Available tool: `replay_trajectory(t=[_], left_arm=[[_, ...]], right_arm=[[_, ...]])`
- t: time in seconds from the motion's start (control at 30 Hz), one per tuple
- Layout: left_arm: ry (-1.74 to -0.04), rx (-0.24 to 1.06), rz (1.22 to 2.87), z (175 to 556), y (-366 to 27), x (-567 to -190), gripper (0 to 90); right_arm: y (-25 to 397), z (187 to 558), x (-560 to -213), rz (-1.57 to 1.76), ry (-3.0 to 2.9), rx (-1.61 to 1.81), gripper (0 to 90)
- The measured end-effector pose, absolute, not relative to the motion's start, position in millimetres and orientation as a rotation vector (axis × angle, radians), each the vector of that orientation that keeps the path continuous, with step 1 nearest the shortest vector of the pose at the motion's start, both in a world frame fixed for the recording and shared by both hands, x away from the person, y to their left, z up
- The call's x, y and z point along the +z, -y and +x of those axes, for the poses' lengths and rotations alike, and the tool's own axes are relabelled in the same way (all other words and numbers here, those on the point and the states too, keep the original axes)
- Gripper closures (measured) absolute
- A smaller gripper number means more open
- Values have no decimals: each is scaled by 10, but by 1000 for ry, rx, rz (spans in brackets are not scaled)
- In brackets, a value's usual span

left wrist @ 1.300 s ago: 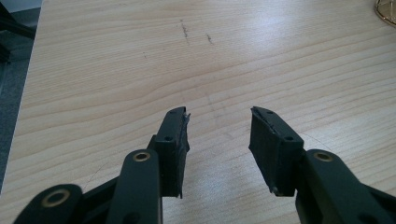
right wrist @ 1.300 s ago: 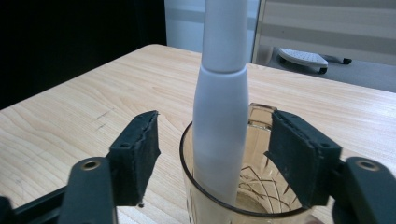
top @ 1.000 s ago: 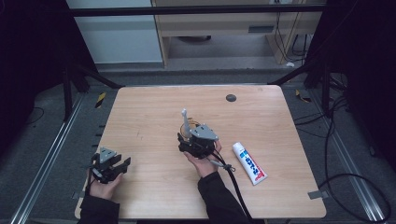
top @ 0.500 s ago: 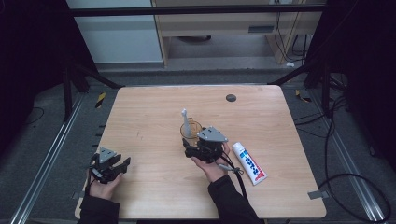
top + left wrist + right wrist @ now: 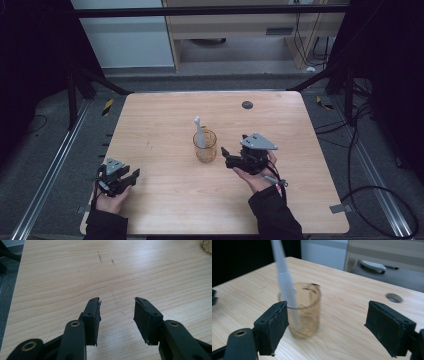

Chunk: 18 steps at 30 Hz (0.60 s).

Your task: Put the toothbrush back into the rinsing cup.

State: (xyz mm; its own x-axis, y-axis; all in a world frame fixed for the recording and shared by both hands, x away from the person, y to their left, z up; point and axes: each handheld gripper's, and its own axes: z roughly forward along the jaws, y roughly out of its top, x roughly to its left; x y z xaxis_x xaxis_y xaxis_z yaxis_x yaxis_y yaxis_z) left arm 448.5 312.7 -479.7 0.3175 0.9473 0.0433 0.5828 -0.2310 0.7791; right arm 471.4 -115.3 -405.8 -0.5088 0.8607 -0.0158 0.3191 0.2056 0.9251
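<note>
Amber glass (image 5: pixel 205 146) with a white toothbrush (image 5: pixel 199 131) standing mid-bench (image 5: pixel 150 120), right tool (image 5: pixel 226 156) released just beside it, left tool (image 5: pixel 131 178) released, near the bench's front-left corner

No readable text, label, brand or number anywhere I look: amber cup (image 5: pixel 205 146), white stick in it (image 5: pixel 199 131), desk (image 5: pixel 160 125), my own jaws, all blank.

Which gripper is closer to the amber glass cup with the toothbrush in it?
The right. The right gripper sits open just beside the amber glass cup, on its right, not touching it. The left gripper is open near the table's front left corner, well away from the cup.
</note>
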Motion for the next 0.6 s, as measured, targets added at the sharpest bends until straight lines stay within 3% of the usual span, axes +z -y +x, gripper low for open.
replay_trajectory(t=[0.3, 0.6], left_arm=[[-1364, 689, 1935, 4500, -3125, -4802, 554], [-1365, 692, 1938, 4503, -3123, -4802, 553]], right_arm=[[1749, 4710, -4094, 1189, -1886, 1213, 181], [2075, 4694, -4167, 1237, -1888, 1157, 184]])
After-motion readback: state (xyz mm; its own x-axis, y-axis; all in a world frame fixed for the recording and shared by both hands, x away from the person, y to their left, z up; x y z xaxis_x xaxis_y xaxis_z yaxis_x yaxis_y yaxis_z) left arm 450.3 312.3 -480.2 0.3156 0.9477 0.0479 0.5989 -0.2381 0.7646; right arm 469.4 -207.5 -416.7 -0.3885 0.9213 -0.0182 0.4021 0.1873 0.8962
